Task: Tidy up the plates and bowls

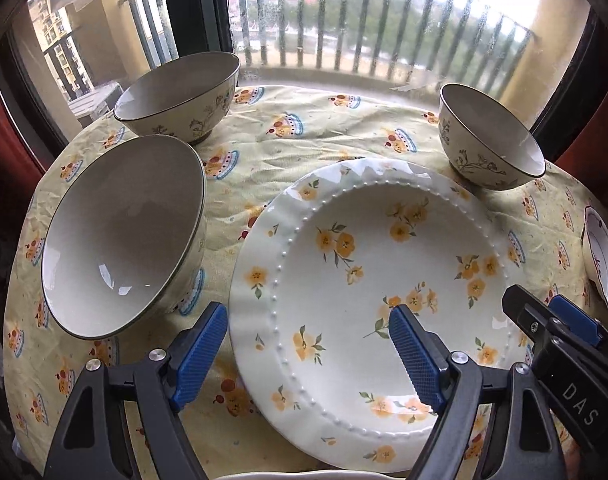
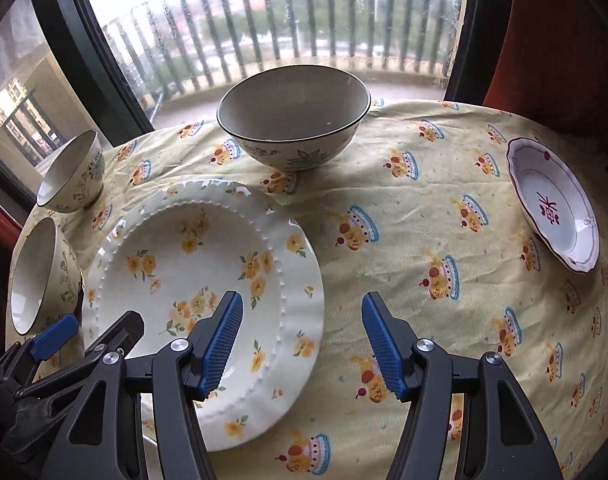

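Two tools hover open and empty: the left tool (image 1: 308,354) straddles the near-left rim of the yellow-flowered plate (image 1: 368,264) on the desk (image 1: 287,140). Right tool (image 2: 304,344) hangs over bare cloth just right of that plate, three bowls beyond

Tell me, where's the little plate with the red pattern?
The small red-patterned plate sits alone at the tablecloth's right edge in the right wrist view, far from the big yellow-flowered plate.
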